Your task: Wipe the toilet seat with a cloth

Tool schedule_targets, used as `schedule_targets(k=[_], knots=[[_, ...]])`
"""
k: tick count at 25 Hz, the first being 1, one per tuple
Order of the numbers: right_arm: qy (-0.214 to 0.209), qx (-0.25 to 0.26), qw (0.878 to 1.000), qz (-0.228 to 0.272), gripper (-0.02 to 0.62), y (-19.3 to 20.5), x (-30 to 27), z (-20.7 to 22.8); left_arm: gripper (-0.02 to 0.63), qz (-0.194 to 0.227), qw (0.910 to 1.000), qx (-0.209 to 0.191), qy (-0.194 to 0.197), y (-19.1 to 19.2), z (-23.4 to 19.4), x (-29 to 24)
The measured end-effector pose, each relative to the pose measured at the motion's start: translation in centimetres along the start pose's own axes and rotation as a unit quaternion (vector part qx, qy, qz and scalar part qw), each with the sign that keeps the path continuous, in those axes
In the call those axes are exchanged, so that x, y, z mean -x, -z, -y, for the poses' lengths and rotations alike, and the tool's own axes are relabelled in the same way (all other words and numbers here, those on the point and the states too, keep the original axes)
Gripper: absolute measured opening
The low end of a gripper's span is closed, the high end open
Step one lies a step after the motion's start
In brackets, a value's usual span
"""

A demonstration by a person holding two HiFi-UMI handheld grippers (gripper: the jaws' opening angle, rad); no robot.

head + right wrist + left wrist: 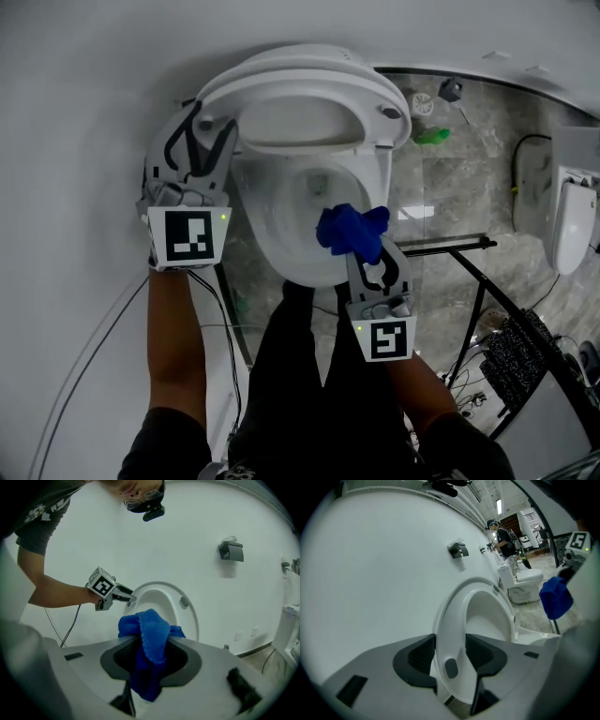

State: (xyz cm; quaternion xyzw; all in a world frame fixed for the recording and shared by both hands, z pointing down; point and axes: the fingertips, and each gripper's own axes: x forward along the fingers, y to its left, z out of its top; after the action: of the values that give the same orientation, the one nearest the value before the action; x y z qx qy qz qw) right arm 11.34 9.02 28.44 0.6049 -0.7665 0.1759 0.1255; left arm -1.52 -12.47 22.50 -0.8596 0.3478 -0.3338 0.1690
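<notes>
No. 1, toilet seat (382, 98): white, standing raised, underside and grey bumpers (389, 112) turned to the room, long axis near upright. No. 2, left claw (214, 120): jaws wide, astride the seat's rim at its 9 o'clock side, pads just beside both faces; no clear pinch can be made out. No. 3, right claw (367, 251): closed on a blue cloth (349, 230), bunched, with a tail hanging below the jaws; it hangs over the bowl (274, 234), apart from the seat. Governing relation: from the cloth the seat lies at about 11 o'clock, up and away toward the wall (84, 84). The wiping hand is thus the farther of the two and, by my reckoning, must rise to the ring while the left claw stays at it. Not legible: the right claw's tips, buried in cloth; the hinge; whether a lid stands behind the seat. No. 4, second toilet (574, 216): at 3 o'clock, cut off by the edge.
</notes>
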Motion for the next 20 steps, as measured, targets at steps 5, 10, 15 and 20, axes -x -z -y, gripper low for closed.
schedule_targets(k=[5, 10, 15, 20], knots=[[0.031, 0.008, 0.999, 0.023, 0.112, -1.6, 2.6, 2.9, 0.209, 0.024, 0.9986, 0.045, 0.014, -0.6, 1.2, 2.4], [0.062, 0.014, 0.996, 0.057, 0.112, -4.0, 5.0, 4.8, 0.209, 0.034, 0.9912, 0.120, 0.044, -0.3, 3.0, 5.6], [0.121, -0.021, 0.989, 0.086, 0.112, -6.4, 7.5, 8.9, 0.210, 0.025, 0.9823, 0.165, 0.086, -0.1, 5.8, 9.7], [0.140, -0.079, 0.982, 0.099, 0.112, -6.8, 9.3, 11.0, 0.209, 0.016, 0.9646, 0.234, 0.121, 1.4, 9.5, 14.1]])
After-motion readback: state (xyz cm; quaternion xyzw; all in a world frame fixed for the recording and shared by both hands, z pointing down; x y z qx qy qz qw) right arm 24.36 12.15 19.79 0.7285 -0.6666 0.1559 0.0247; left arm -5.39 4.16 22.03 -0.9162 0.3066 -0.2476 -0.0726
